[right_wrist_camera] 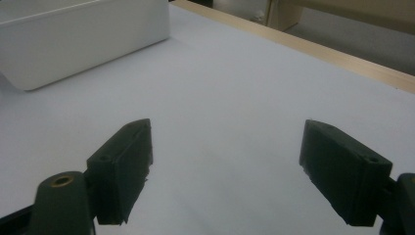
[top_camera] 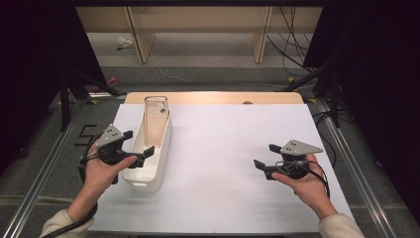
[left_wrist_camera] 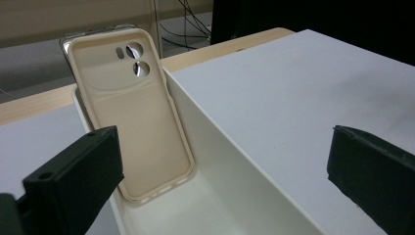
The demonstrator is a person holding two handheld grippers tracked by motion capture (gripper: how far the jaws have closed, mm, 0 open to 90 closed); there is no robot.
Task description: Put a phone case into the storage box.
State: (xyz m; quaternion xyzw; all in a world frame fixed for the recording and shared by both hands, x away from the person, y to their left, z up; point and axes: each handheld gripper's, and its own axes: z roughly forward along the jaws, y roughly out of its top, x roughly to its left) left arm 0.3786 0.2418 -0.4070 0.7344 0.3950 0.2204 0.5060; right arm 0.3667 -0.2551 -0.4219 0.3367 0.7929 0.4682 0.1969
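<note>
— Grippers first, from the left of the high view?
— Left gripper (top_camera: 137,143) at centre left, jaws wide, straddling the white bin's (top_camera: 161,148) near-left wall, holding nothing.
— Phone case (top_camera: 155,120)?
— Beige, leaning upright inside the bin, at its upper end.
— And lower right?
— Right gripper (top_camera: 266,155), jaws spread wide above the white tabletop (top_camera: 223,148), well apart from the bin.

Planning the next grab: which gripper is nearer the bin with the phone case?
The left gripper: its open jaws straddle the bin wall, facing the case. The right gripper hovers open over bare table, well apart.
</note>
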